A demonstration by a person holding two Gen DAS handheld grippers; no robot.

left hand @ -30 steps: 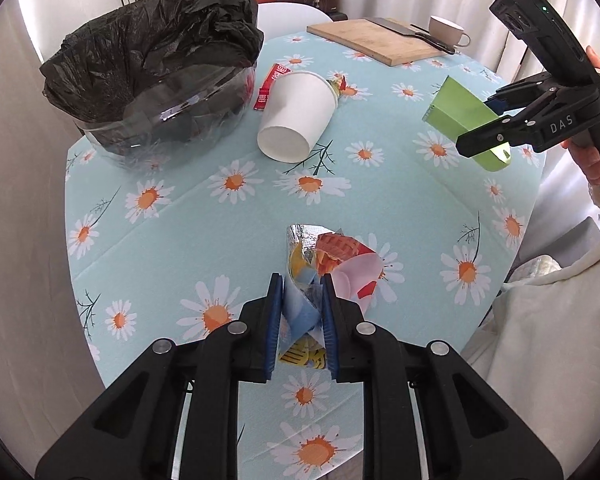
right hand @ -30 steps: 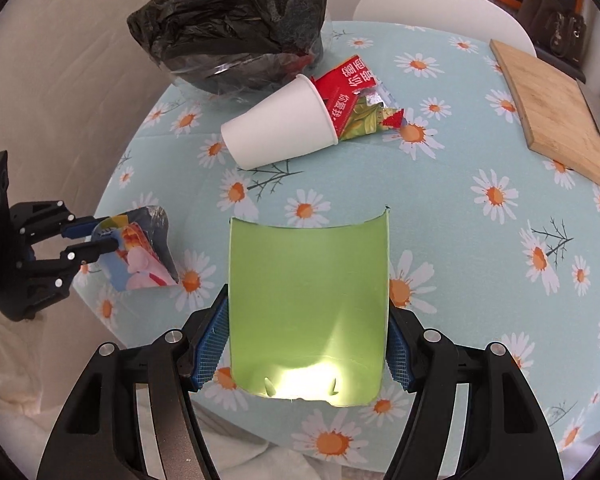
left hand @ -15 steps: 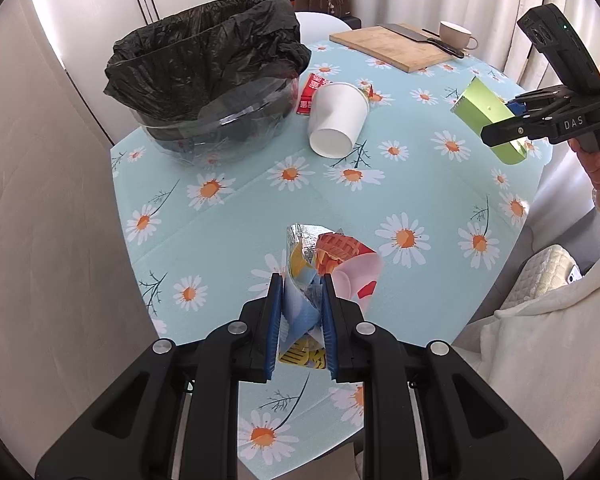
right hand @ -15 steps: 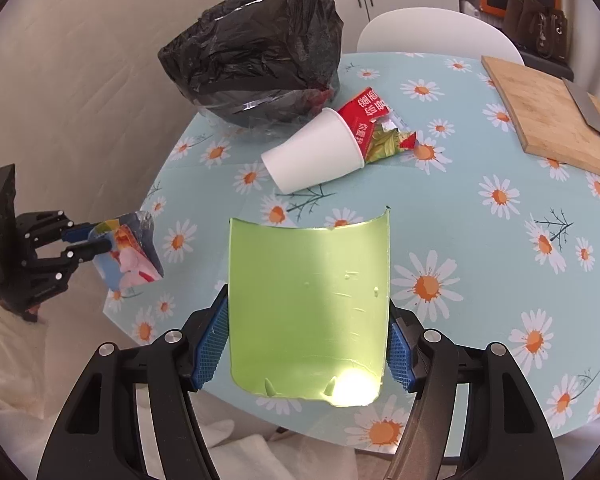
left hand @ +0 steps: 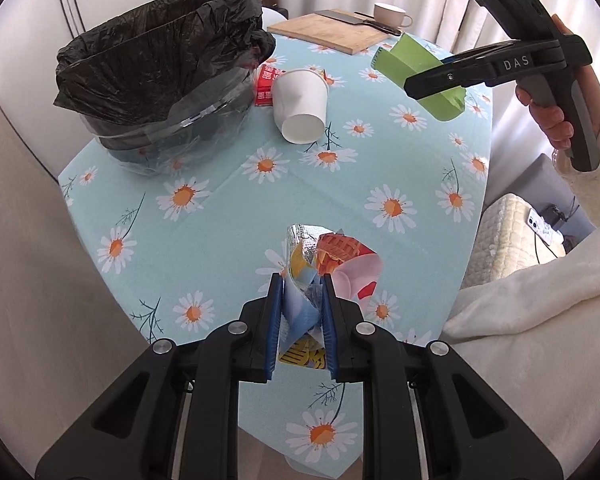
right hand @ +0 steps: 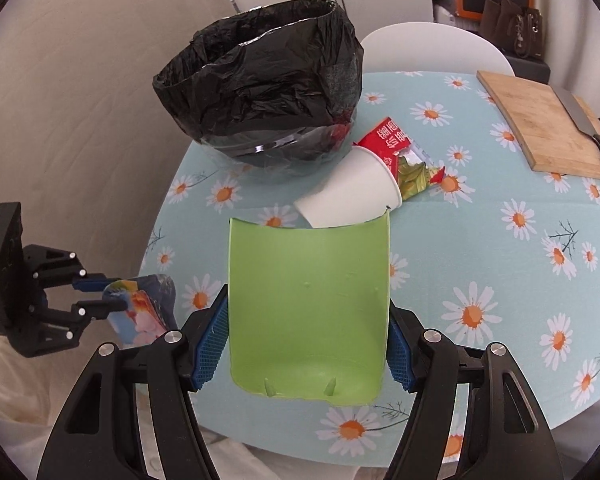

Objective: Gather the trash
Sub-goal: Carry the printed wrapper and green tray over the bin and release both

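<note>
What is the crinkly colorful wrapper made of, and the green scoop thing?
The wrapper looks like thin plastic film lined with foil: its open inside shines silver and it creases sharply. The green scoop seems to be hard, smooth plastic: it holds its curve and shows small molded nubs.

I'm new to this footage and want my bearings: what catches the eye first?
The bright green plastic piece clamped in the right gripper fills the right wrist view. Behind it, a black-bagged bin stands on the daisy tablecloth, a tipped white cup beside it. The left gripper pinches a colourful wrapper.
</note>
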